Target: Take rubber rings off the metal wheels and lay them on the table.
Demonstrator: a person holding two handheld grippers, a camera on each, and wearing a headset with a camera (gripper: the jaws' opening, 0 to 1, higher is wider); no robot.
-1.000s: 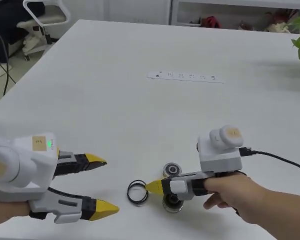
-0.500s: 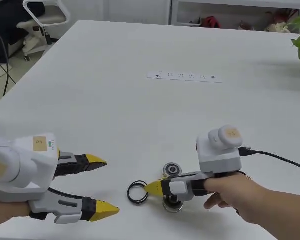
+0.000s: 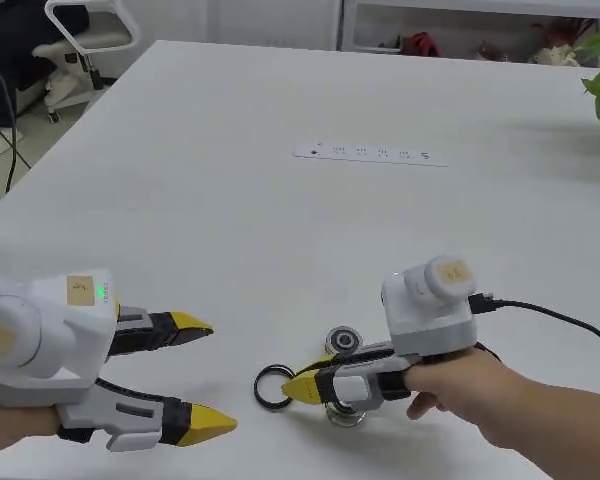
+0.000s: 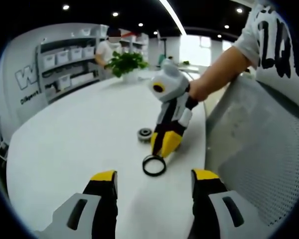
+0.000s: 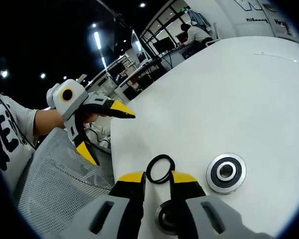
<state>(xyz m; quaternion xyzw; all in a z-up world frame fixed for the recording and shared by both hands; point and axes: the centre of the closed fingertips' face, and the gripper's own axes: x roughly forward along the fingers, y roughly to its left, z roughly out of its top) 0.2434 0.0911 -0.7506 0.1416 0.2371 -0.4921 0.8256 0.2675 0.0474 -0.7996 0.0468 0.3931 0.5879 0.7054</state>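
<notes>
Wheel point(image 5: 167, 217) pinched between jaws of right claw point(image 3: 302, 388); left claw point(image 3: 212, 374) hovers agape.

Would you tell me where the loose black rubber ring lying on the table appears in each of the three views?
Head view: the rubber ring sits at bottom centre.
Left gripper view: centre, just above the gap between the jaws.
Right gripper view: lower centre, just beyond the jaw tips.
Shared landmark: the lone metal wheel, lying close by in every view.
</notes>
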